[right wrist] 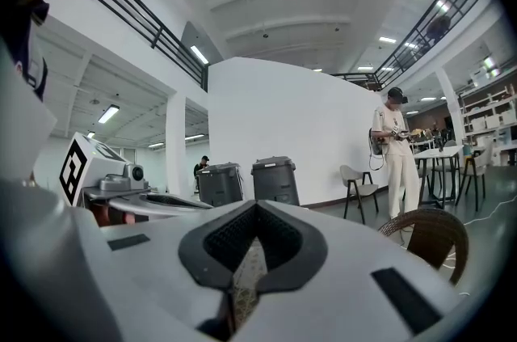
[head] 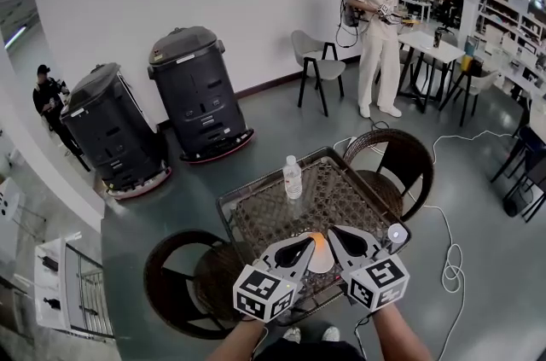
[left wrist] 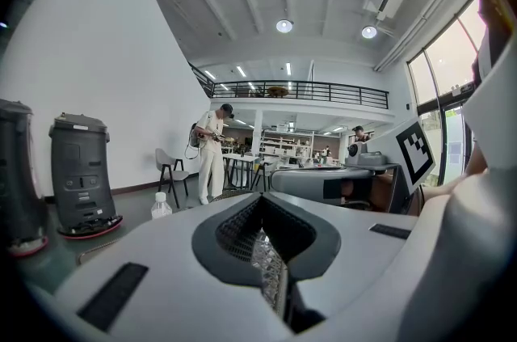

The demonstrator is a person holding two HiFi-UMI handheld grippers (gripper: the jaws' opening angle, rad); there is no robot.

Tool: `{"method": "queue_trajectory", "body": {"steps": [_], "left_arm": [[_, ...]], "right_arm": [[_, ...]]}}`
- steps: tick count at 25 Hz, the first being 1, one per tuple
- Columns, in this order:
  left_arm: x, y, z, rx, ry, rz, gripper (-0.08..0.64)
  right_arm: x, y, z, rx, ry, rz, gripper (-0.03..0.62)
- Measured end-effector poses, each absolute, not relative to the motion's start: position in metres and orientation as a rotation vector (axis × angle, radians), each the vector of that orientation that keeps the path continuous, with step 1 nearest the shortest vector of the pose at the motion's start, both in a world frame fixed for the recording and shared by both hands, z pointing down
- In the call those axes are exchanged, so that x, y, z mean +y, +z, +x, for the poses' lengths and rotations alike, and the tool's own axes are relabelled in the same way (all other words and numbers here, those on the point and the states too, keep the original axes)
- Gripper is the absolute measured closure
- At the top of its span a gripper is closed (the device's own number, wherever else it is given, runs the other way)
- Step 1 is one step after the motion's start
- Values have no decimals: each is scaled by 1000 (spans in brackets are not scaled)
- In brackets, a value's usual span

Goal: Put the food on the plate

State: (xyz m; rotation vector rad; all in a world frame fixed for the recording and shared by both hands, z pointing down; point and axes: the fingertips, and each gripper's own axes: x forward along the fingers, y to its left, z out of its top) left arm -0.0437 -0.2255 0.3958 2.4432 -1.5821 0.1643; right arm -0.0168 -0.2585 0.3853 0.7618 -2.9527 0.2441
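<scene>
Left gripper (head: 305, 243), right gripper (head: 338, 235) over plate (head: 322, 262)

Office-lab hall: mezzanine railing (left wrist: 299, 92), shelving (head: 503, 14), black machines (head: 198, 92), white tables (head: 431, 44).

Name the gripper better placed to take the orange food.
Left, narrowly. The left gripper has its tip almost against the orange food by the plate; the right gripper points just past it. Both are shut and empty, so either must open first.

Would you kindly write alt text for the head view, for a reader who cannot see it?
The left gripper and the right gripper, both shut and empty, hover over a white plate with orange food at the near edge of a woven-top table; a water bottle stands farther back.
</scene>
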Motion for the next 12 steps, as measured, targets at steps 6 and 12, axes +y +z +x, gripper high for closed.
{"method": "queue_trajectory", "body": {"steps": [6, 12], "left_arm": [[-225, 395, -43, -1578, 170, 2450, 551], [-223, 393, -42, -1575, 174, 2450, 551]], "right_arm": [[-258, 383, -17, -2965, 251, 765, 588], [-256, 380, -16, -2969, 249, 768, 588]]}}
